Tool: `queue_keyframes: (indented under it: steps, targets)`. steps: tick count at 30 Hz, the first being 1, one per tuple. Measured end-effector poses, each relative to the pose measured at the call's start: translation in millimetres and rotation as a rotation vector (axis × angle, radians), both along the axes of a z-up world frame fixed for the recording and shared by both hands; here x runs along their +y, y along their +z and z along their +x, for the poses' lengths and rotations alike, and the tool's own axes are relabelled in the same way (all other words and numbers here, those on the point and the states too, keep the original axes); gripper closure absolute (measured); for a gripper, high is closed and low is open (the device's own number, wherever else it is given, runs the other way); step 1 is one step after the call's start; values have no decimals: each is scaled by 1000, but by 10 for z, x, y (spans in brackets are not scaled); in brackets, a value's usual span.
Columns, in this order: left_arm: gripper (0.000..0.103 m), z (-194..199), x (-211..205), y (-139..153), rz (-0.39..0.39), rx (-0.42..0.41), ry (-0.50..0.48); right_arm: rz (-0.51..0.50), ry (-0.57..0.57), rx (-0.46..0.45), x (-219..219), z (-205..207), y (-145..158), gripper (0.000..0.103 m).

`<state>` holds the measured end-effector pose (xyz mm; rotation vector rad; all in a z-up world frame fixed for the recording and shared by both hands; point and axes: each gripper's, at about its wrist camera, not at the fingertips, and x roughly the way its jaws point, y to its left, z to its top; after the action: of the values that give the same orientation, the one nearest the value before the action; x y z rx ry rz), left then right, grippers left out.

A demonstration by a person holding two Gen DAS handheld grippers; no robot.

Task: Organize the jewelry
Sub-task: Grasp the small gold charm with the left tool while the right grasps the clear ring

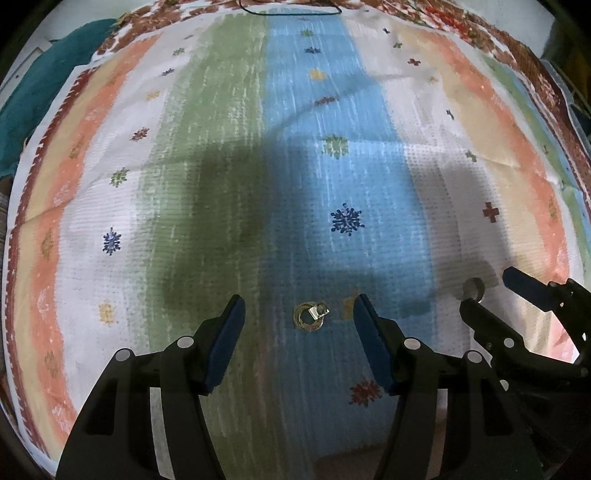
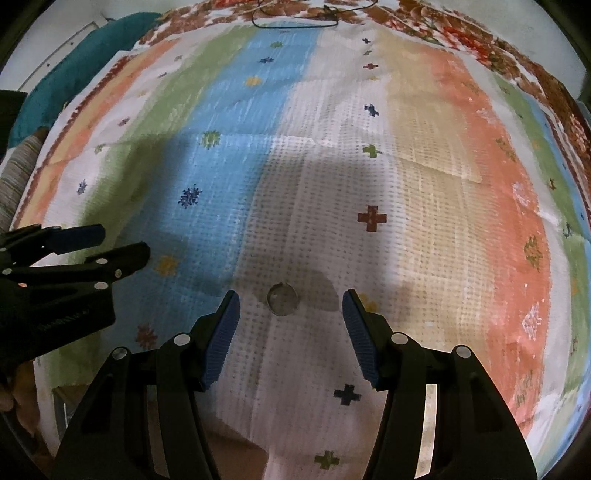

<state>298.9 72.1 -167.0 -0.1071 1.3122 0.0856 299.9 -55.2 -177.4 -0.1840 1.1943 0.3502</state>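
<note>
A gold ring with a pale stone (image 1: 311, 315) lies on the blue stripe of the striped cloth (image 1: 236, 192), between the open fingers of my left gripper (image 1: 298, 312). A plain silver ring (image 2: 283, 299) lies on the white stripe of the cloth (image 2: 424, 192), between the open fingers of my right gripper (image 2: 288, 304). Both grippers are empty and hover close above their rings. The silver ring (image 1: 473, 288) and the right gripper (image 1: 487, 291) also show at the right of the left wrist view. The left gripper (image 2: 123, 242) shows at the left of the right wrist view.
A teal cloth (image 1: 44, 77) lies at the far left, also seen in the right wrist view (image 2: 70, 55). A thin black cord (image 2: 295, 18) lies at the far edge, also visible in the left wrist view (image 1: 291, 9). A floral border (image 2: 498, 48) rims the far right.
</note>
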Motion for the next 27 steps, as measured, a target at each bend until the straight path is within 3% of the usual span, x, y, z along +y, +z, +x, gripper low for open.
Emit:
queue_keyframes:
  steps: [3,9,13,20,23,27]
  targets:
    - [49,26,17,-49,-8,13,2,-14,0,10,35,31,-55,53]
    - [50,49,5,-118,7,23,-17,-28,1,11,68,67,-95,55]
    - [57,48,-36,-151,42,30,-28,-39,7,14,79,56,-100,61]
    - [86,53,-129,-198,38,58,-35,-25,7,28,68,73,-117,75]
    - [86,61,-161,-225,35,60,-31,-18,14,32,75,69,-124,83]
    - [86,64,-177,-241,26,54,-30,-8,19,29,47,71,-131,84]
